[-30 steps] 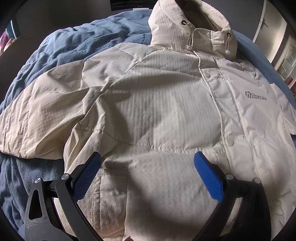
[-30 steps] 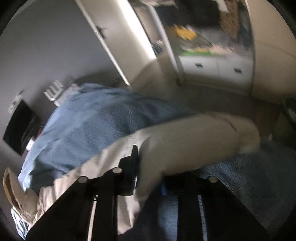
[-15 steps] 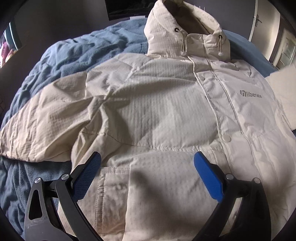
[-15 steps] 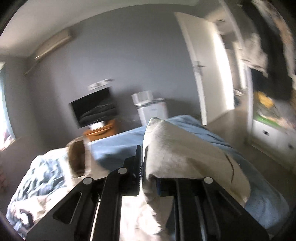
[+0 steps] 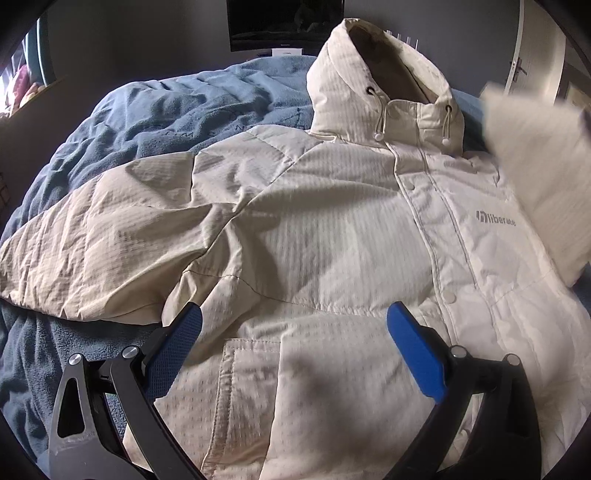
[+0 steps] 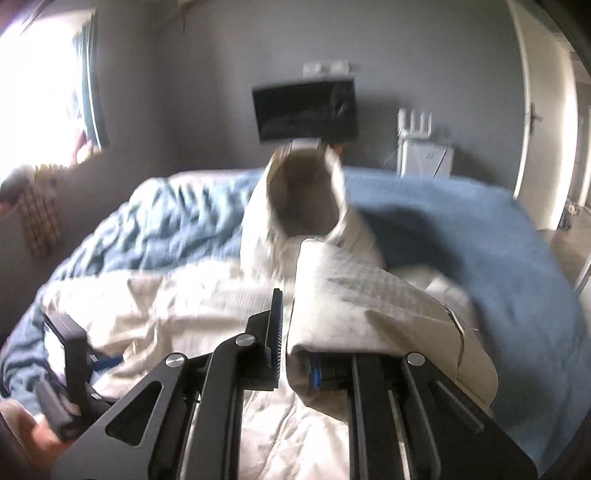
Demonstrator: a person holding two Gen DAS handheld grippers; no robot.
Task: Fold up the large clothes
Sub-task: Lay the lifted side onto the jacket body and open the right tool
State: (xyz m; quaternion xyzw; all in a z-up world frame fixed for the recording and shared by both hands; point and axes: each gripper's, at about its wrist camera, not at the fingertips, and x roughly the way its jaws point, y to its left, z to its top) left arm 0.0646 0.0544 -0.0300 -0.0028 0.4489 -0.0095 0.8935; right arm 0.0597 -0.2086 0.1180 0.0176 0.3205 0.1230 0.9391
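Jacket (image 5: 332,229) fabric fills the left wrist view: a cream hooded jacket lies front-up on a blue blanket (image 5: 177,110) spread over a bed, its hood (image 5: 380,70) standing up toward a dark screen (image 5: 284,22) on the grey wall. One sleeve (image 5: 92,251) stretches out flat toward the left edge, and a grey "liberate" logo (image 5: 496,218) sits on the chest beside the snap placket. The left gripper (image 5: 291,336) hovers over the lower front with its blue pads (image 5: 415,354) spread wide and nothing between them. At the right edge a blurred cream piece of the jacket, the other sleeve (image 5: 543,177), is lifted above the chest.

From the right wrist view, the right gripper (image 6: 295,350) is clamped tight on that sleeve (image 6: 369,306), whose cloth drapes over the right finger. Beyond it the jacket (image 6: 177,306) lies across the blanket (image 6: 461,229), hood (image 6: 303,195) upright, with the screen (image 6: 306,110) and a white door (image 6: 546,122) behind. At lower left a hand (image 6: 22,432) holds the left tool's handle. The picture is motion-blurred.
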